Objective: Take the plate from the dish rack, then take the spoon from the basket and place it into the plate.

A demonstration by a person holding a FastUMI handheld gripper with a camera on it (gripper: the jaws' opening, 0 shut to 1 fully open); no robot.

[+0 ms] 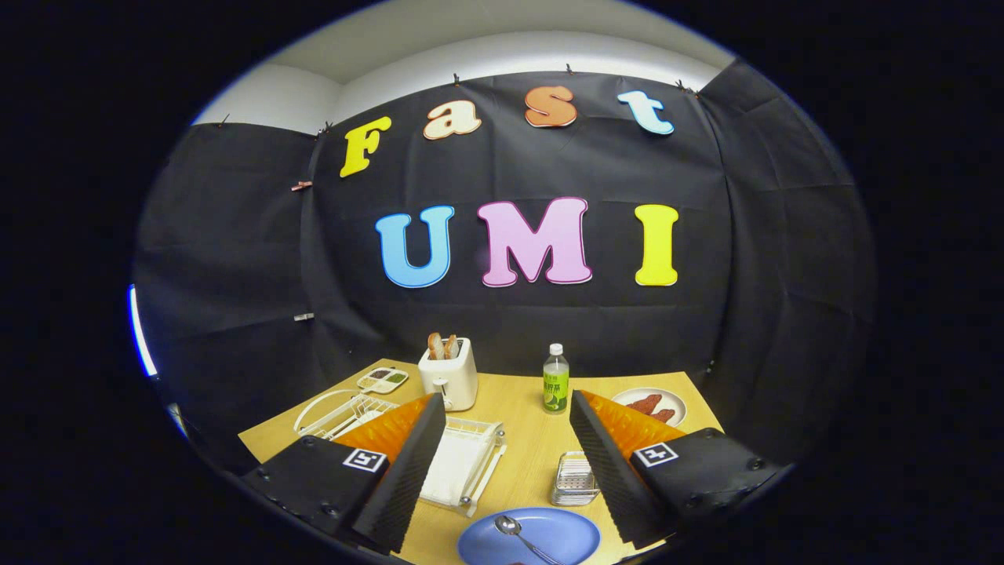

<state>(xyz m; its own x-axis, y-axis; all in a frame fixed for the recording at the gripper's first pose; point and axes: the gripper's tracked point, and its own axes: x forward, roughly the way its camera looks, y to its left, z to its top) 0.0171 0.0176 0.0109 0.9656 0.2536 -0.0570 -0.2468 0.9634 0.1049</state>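
Note:
A blue plate (541, 535) lies flat on the wooden table between and just below my fingers. A metal spoon (518, 534) rests on it, bowl toward the left, handle running to the front right. My gripper (508, 420) hangs above the table, open, with nothing between its fingers. The white dish rack (463, 463) stands just ahead of the left finger, partly hidden by it. A small metal wire basket (574, 479) sits beside the right finger, beyond the plate.
Beyond the rack stands a white toaster (449, 377) with bread slices in it. A green-labelled bottle (555, 380) is mid-table. A plate with sausages (651, 406) sits at the far right, a small compartment tray (383, 380) at the far left.

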